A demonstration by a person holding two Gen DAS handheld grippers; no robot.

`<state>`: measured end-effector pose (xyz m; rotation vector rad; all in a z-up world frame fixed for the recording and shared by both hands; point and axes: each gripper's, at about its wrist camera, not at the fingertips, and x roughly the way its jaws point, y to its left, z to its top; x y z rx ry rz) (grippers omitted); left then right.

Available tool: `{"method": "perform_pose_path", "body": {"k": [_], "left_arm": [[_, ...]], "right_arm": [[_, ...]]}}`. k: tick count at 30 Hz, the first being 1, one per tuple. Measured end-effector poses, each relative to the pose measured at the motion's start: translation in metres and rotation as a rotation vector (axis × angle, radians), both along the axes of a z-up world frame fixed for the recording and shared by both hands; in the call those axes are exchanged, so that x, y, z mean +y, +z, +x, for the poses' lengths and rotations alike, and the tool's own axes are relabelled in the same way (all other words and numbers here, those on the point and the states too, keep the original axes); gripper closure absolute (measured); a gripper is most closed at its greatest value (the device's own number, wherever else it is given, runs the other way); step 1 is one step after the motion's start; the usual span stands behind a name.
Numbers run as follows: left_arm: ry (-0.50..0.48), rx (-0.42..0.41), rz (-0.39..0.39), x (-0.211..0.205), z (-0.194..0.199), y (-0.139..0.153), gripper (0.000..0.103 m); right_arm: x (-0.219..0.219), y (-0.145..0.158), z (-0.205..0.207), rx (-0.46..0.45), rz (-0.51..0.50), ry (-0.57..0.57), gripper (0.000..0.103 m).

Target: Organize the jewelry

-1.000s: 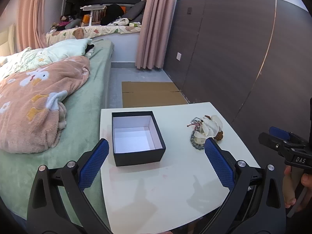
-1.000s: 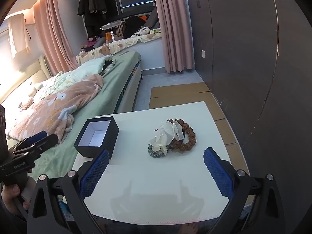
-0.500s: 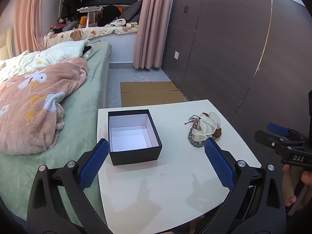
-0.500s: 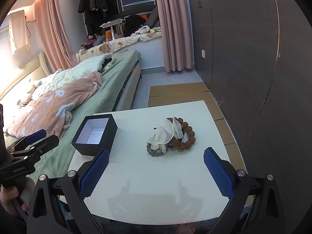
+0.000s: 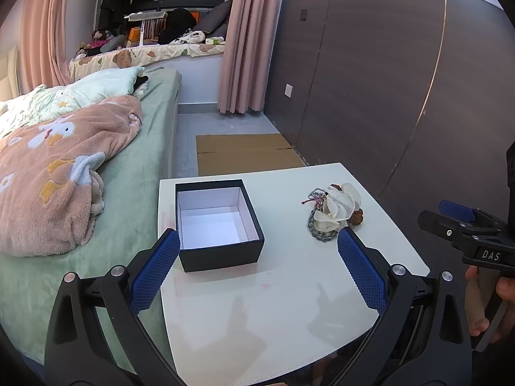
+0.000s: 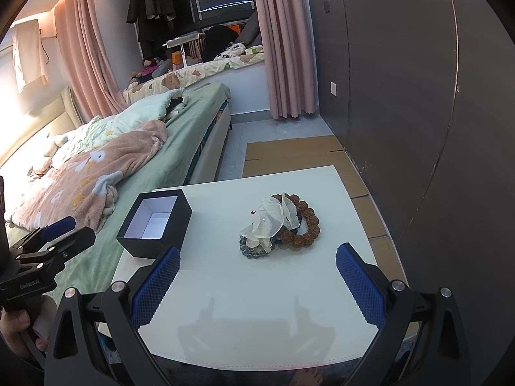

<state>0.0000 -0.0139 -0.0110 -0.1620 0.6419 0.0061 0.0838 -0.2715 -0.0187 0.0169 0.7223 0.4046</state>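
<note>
Left wrist view: both the left hand-held gripper (image 5: 257,254) and the right hand-held gripper (image 6: 257,267) gape wide, holding nothing, above the counter (image 5: 273,305) with the jewelry pile (image 5: 333,214) beside the black box (image 5: 222,254).

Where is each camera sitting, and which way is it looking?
Left wrist view: sits on the left claw, looking over the white table at the black box; the right claw and hand show at the right edge.
Right wrist view: sits on the right claw, looking at the jewelry pile; the left claw shows at the left edge.
Both show box, jewelry, table and bed.
</note>
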Motion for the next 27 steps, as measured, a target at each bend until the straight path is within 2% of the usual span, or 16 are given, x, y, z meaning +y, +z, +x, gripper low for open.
{"method": "perform_pose_path", "body": {"k": [27], "left_arm": [[0.007, 0.0, -0.011, 0.002, -0.0011, 0.0024, 0.005]], "right_arm": [[-0.0072, 0.0012, 0.0012, 0.0, 0.002, -0.007, 0.008]]}}
